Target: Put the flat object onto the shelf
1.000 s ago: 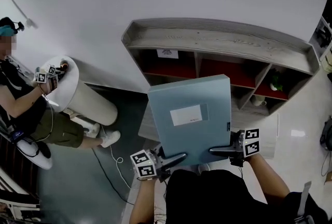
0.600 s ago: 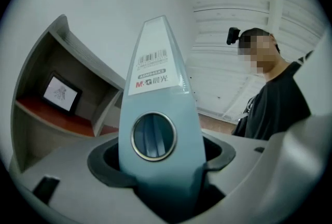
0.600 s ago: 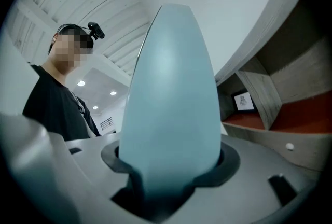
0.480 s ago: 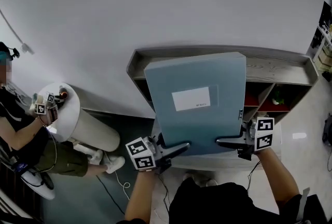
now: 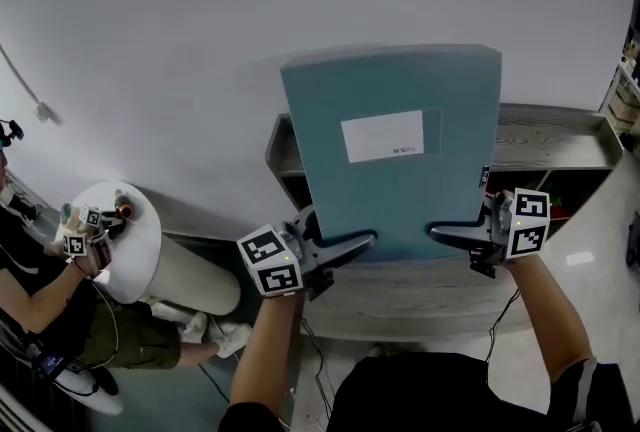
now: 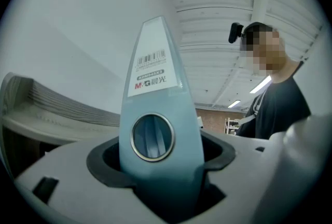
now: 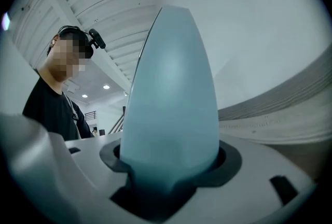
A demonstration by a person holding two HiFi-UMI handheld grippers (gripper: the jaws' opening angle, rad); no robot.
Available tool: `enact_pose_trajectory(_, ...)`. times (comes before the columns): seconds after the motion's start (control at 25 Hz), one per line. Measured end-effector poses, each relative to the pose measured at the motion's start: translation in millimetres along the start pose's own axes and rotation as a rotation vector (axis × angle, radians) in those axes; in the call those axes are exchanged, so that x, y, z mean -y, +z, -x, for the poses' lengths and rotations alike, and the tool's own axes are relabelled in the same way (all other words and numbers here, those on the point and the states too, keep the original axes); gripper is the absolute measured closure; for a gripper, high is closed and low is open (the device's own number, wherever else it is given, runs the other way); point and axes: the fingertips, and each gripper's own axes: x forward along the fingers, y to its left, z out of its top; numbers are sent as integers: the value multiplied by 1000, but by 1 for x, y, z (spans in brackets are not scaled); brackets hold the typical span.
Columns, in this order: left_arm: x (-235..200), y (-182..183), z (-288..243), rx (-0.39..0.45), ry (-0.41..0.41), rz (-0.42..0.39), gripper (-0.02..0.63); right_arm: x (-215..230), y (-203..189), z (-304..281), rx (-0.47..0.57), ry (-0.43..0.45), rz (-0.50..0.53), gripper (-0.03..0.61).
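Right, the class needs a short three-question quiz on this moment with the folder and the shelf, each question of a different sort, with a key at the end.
1. True or false: the blue folder lies flat on the shelf.
2. What holds the folder's lower edge? A: the left gripper alone. B: the right gripper alone. C: both.
3. What is stuck on the folder's front face?
Key: 1: false, it is held up on end. 2: C; the right gripper's jaws are opening with the folder between them. 3: a white label.
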Motion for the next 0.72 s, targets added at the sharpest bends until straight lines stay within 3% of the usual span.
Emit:
enact_pose_trajectory(0.2,43,87,38,0,-72,-60,272,-74,81,-39,-32,-140,116,271)
enact_pose_trajectory(0.44,34,94,35,-28,-74,-116,259,-71,85,-39,-22,-231,163,253)
enact_pose_trajectory(0.72,32,99,37,-83,-65,-150,255,-67,87,-40,-83,-357,207,219)
